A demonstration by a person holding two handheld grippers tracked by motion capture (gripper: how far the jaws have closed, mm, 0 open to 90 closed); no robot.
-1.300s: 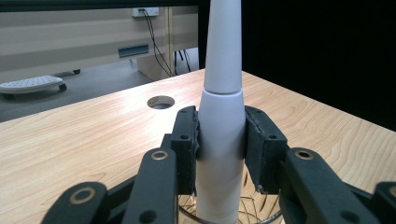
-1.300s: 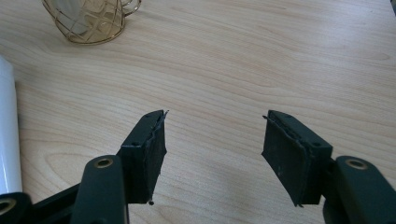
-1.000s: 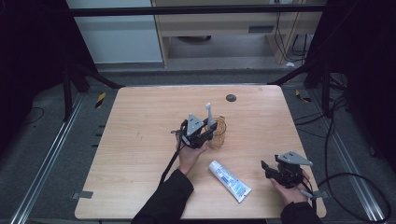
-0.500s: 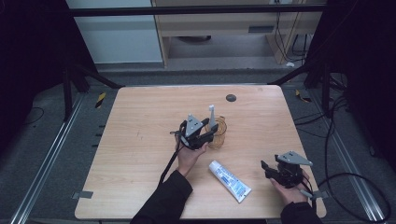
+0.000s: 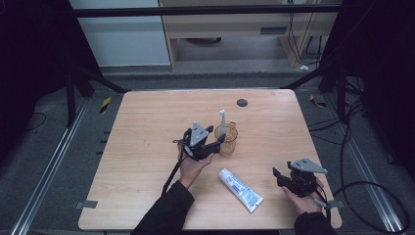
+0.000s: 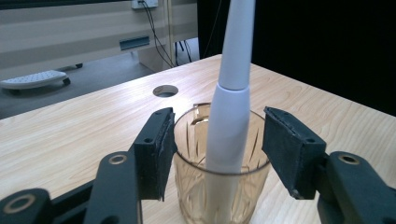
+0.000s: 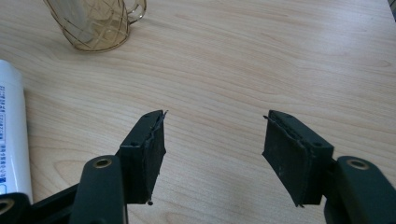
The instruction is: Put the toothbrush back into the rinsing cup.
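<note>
From above, the left gripper (image 5: 215,143) sits mid-worktop (image 5: 147,117) right against an amber glass cup (image 5: 227,139), with a white toothbrush (image 5: 222,121) standing in the cup and leaning slightly, its handle poking well above the rim. A toothpaste tube (image 5: 241,189) lies flat on the near side, between the two hands, and the right gripper (image 5: 284,177) rests low at the near right corner, well apart from the cup, seemingly just waiting. A dark round hole (image 5: 242,102) marks the far side of the worktop. In the left gripper view the jaws stand released on either side of the cup, one pad just beside the glass wall and the other clear of it, the toothbrush rising between them; I'd judge the cup is there to keep the brush upright and within reach. In the right gripper view the jaws are spread wide over bare wood, grasping nothing, with the tube at the left edge and the cup farther off.
</note>
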